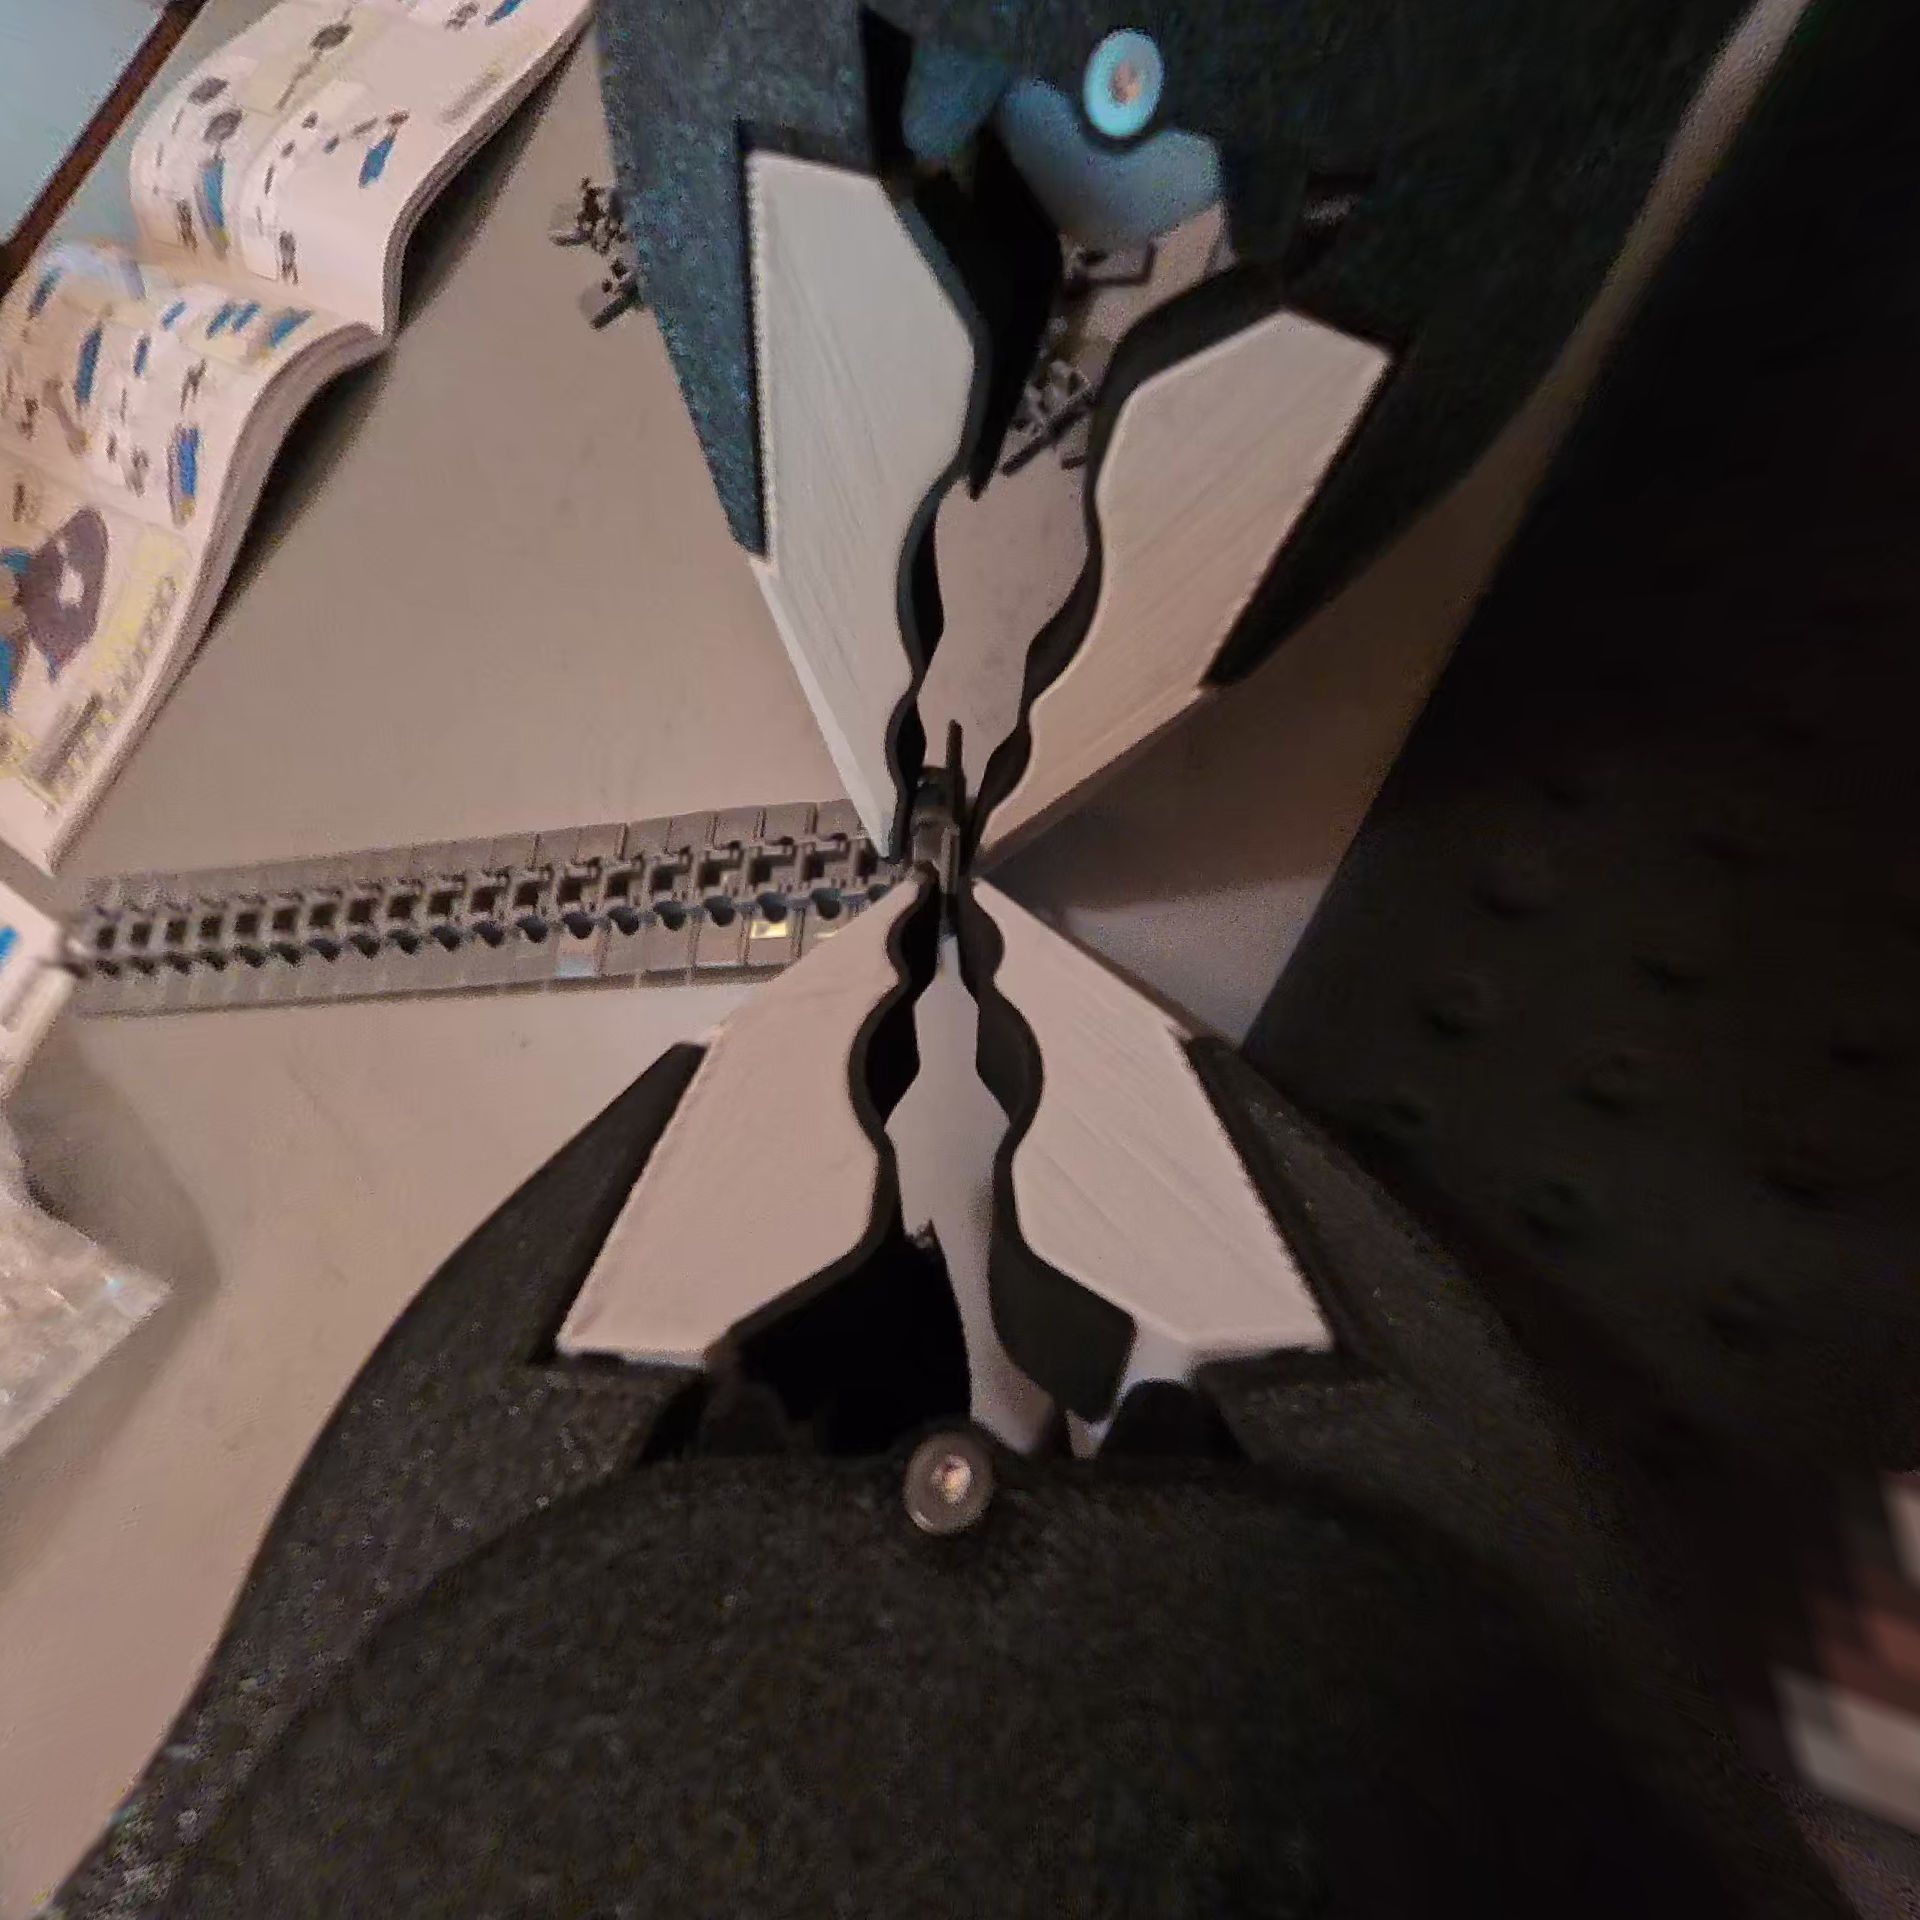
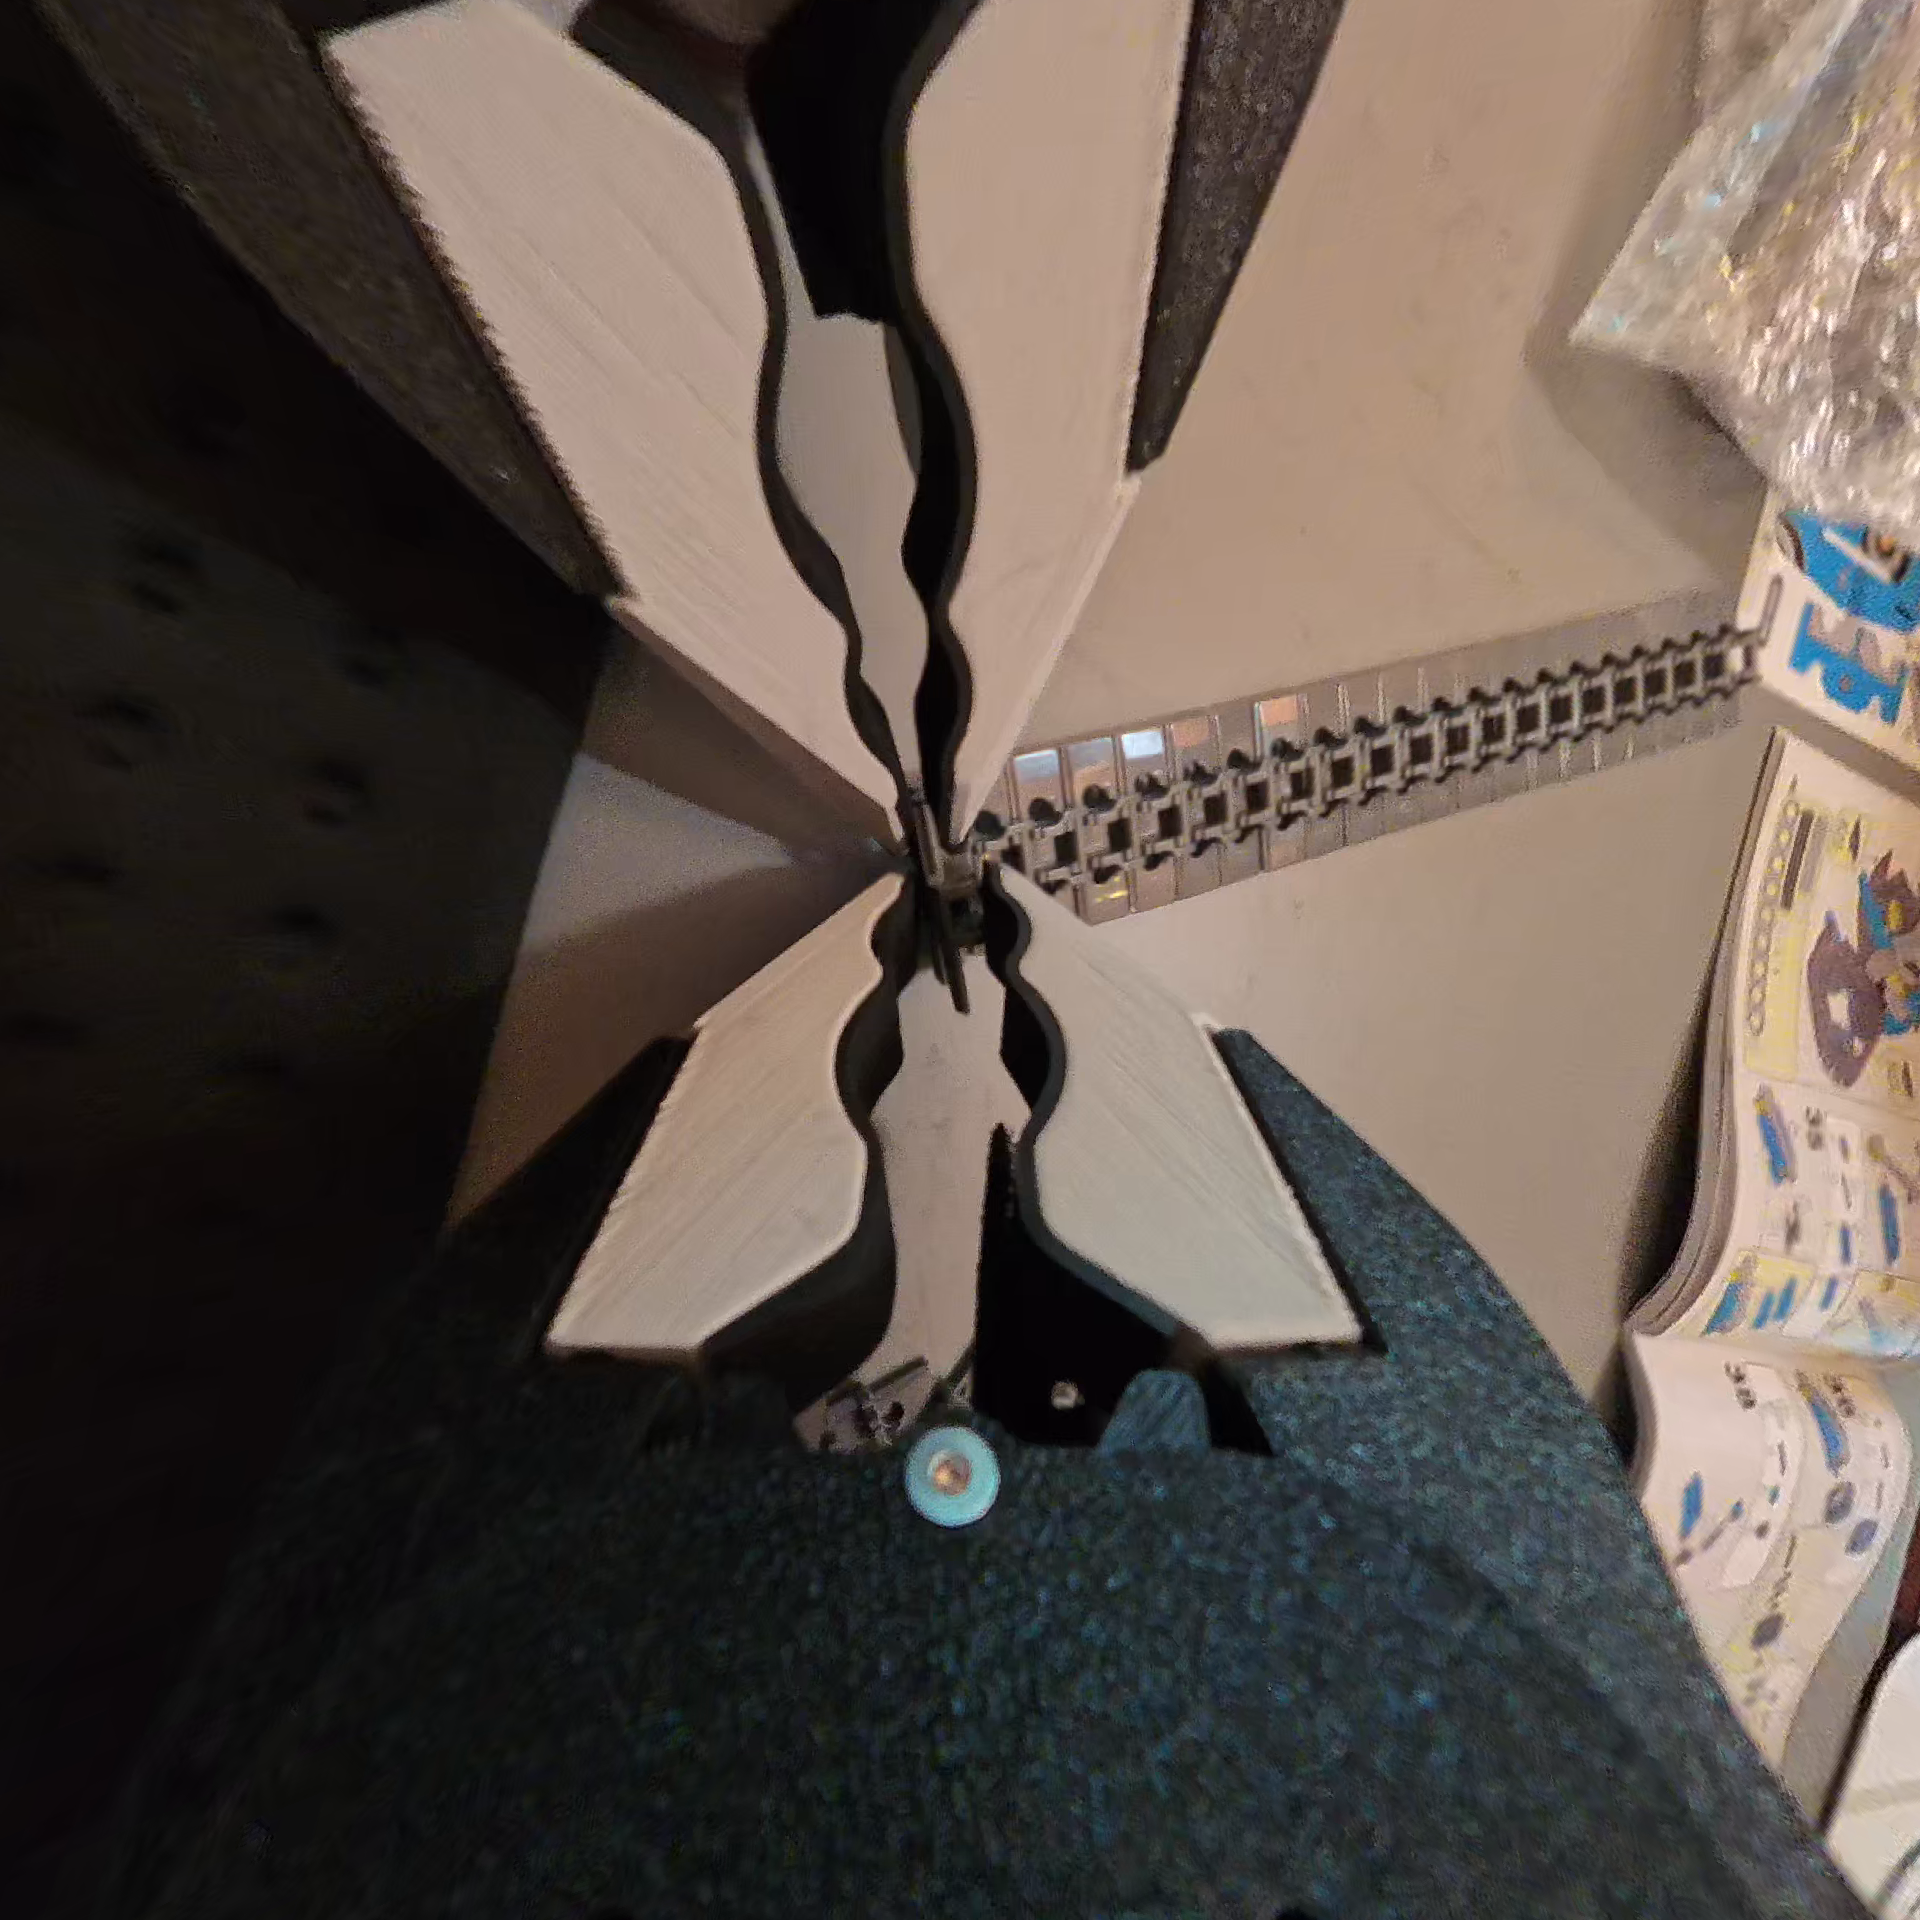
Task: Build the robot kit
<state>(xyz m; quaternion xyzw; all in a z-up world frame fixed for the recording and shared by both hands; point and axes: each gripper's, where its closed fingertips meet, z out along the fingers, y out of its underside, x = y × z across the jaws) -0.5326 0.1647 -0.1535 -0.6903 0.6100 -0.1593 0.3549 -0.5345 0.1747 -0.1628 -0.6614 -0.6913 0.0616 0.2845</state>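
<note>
A long grey track chain (image 1: 447,914) of linked plastic pieces lies flat on the beige table, also seen in the right wrist view (image 2: 1403,758). My left gripper (image 1: 935,896) comes from the bottom of its view and is shut on the chain's near end. My right gripper (image 1: 932,805) comes down from the top, tip to tip with it, shut on a small dark link (image 1: 943,821) at that same end. In the right wrist view my right gripper (image 2: 951,920) pinches the dark link (image 2: 948,883), and the left gripper (image 2: 925,805) meets it from above.
An open instruction booklet (image 1: 177,343) lies at the far left, also visible in the right wrist view (image 2: 1808,1091). A clear bag of parts (image 2: 1787,229) lies beside it. Small black parts (image 1: 603,249) lie behind. A dark dimpled surface (image 1: 1621,987) fills the right side. Only a small space, under 4 cm, lies between the two pairs of fingers.
</note>
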